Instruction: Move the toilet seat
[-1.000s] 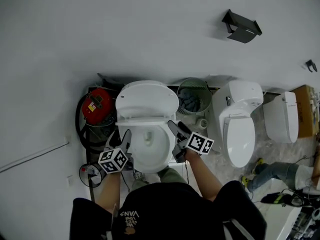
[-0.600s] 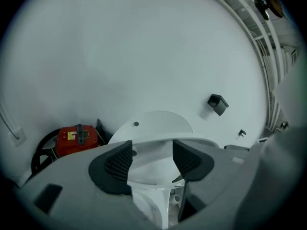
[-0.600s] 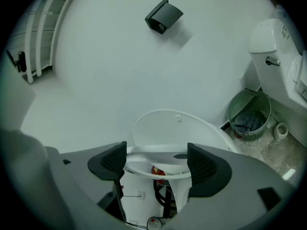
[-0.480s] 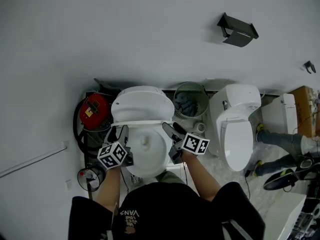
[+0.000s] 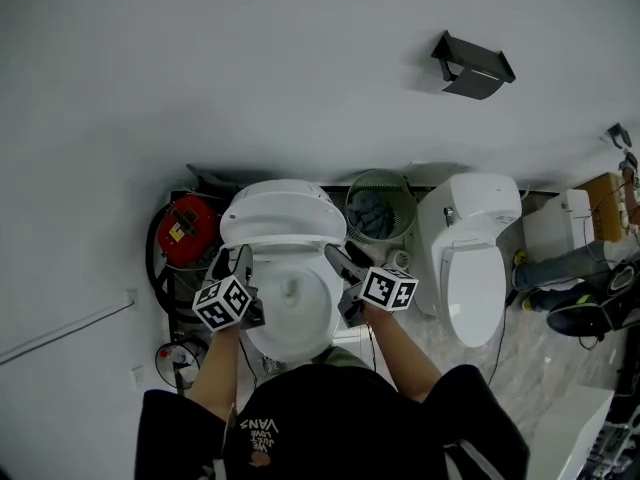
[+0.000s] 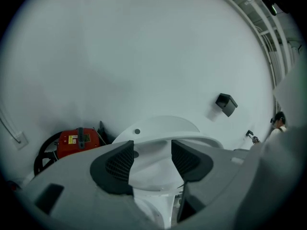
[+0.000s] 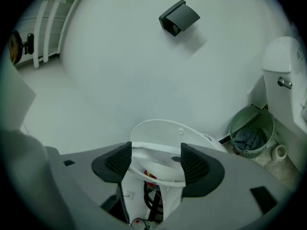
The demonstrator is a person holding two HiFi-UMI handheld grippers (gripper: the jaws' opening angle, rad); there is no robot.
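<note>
**Toilet seat tilted above the bowl, both jaw pairs apart**

The white plastic toilet seat (image 5: pixel 290 245) is seen tilted partway up over the white ceramic toilet bowl (image 5: pixel 300 320), just under the rounded white lid (image 5: pixel 285 213), which leans toward the pale wall.

The left hand-held gripper (image 5: pixel 235 260) is placed at the seat's left edge and the right hand-held gripper (image 5: pixel 340 258) at its right edge. In each gripper view the seat's rim is seen crossing the gap between the dark ribbed pads. Both pairs of jaws have just been closing, yet they are released: no pad is seen pressing on the rim.

A red machine ringed by a black hose (image 5: pixel 185 218) is found on the floor to the left of the bowl. A green mesh waste basket (image 5: pixel 380 174) with blue cloth (image 5: pixel 375 211) in it stands to the right, between the bowl and a second white toilet (image 5: pixel 470 268). A black holder (image 5: pixel 472 63) is fixed on the wall above.
</note>
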